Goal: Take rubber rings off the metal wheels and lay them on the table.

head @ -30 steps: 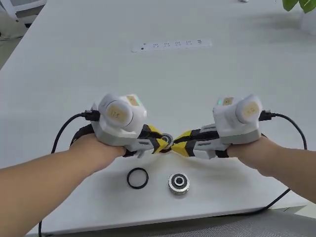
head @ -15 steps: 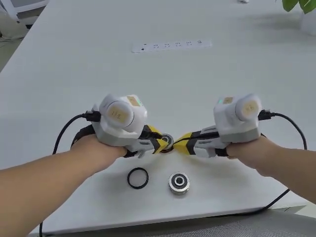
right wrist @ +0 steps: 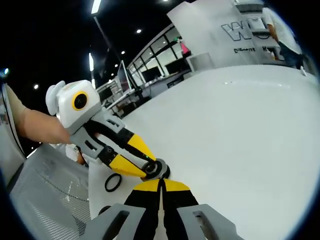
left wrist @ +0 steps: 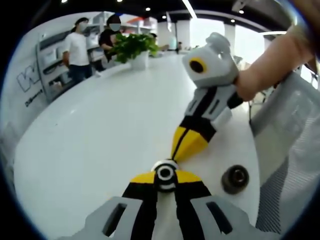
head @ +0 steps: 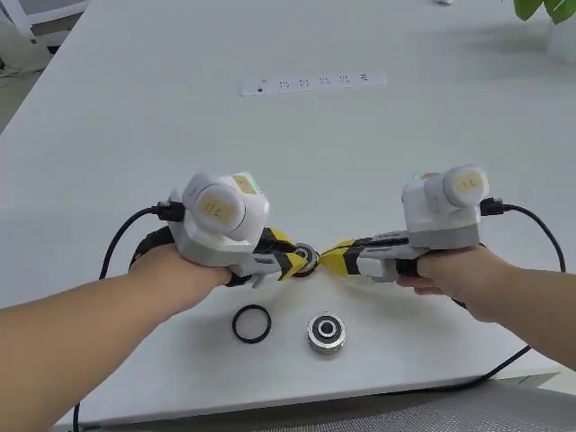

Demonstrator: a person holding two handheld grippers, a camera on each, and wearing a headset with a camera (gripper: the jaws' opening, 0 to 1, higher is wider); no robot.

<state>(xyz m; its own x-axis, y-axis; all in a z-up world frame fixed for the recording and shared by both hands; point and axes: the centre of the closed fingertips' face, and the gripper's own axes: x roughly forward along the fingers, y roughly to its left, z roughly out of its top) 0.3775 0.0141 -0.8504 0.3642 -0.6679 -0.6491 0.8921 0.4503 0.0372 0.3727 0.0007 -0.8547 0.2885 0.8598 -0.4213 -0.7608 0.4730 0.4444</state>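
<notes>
- Gripping a small round silver metal wheel (head: pixel 306 257) between its yellow-and-black jaws, the left gripper (head: pixel 293 262) is hovering just left of centre in the head view, above the white table (head: pixel 180 135).
- In the left gripper view, the jaws are closing on that wheel (left wrist: pixel 165 170) from both sides at bottom centre, and the wheel is sitting clear of the tabletop.
- The right gripper (head: pixel 329 259) is reaching in from the right of the head view, its yellow tips touching the wheel's right side.
- In the right gripper view its jaws are pressing together with no gap between them, at bottom centre.
- They are possibly pinching the dark band around the wheel's rim, but the contact is too small to tell.
- A loose black rubber ring (head: pixel 251 324) is lying flat on the table in the lower centre-left of the head view, below the left gripper and apart from it.
- A second silver metal wheel (head: pixel 326 332) is resting just right of that ring, near it but not touching, in the lower centre.
- A long white power strip (head: pixel 313 82) is lying at upper centre, well apart from both grippers.
- A green plant (head: pixel 538 7) is poking into the upper right corner.
</notes>
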